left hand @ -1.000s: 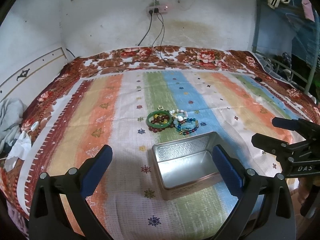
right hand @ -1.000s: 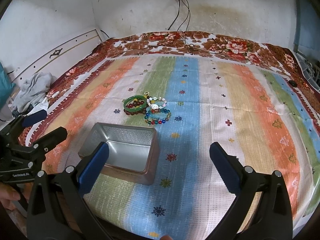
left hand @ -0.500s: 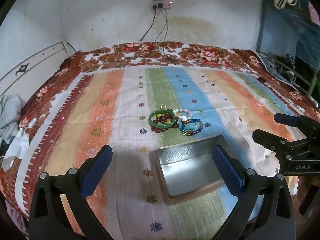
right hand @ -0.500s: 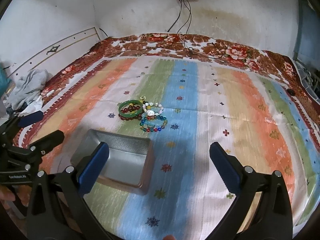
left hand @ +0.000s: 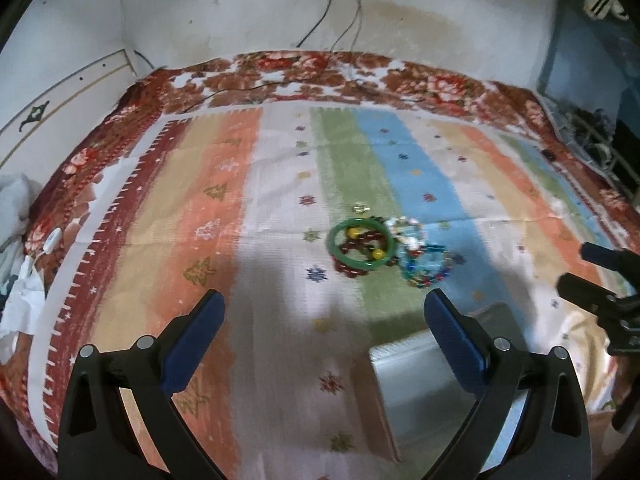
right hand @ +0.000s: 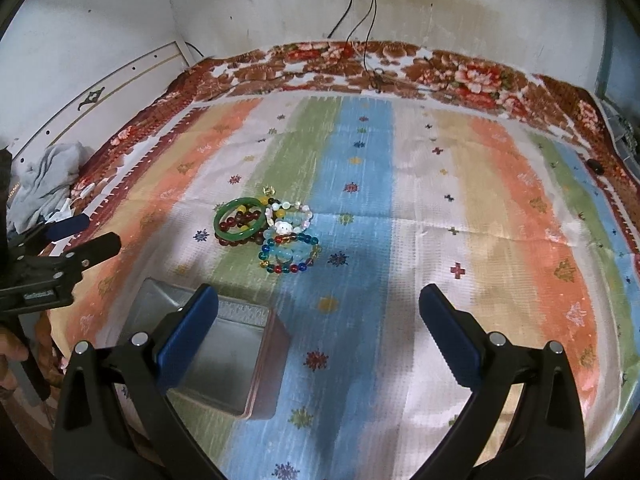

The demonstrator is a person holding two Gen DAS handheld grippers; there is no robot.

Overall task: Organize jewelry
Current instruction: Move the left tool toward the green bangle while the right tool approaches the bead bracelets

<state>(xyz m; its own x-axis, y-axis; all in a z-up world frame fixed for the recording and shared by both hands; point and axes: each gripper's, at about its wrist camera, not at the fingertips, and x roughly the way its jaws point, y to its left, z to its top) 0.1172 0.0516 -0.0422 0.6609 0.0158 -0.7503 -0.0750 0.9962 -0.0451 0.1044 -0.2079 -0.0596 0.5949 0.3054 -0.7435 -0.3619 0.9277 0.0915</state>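
1. Your left hand-held gripper (left hand: 322,316) and right hand-held gripper (right hand: 318,314) both stand released, holding nothing.
2. The jewelry lies heaped mid-bed on the woven striped blanket (right hand: 440,208): a smooth green bangle (right hand: 239,220) over dark red beads (right hand: 234,240), touching a glassy multicoloured bead bracelet (right hand: 290,254).
3. The rectangular metal tin (right hand: 224,350) sits near the heap, open, showing only bare metal inside.

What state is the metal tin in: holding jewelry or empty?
Empty. The metal tin is lidless, showing bare silver floor; the bracelets lie piled on the bedspread beyond it.
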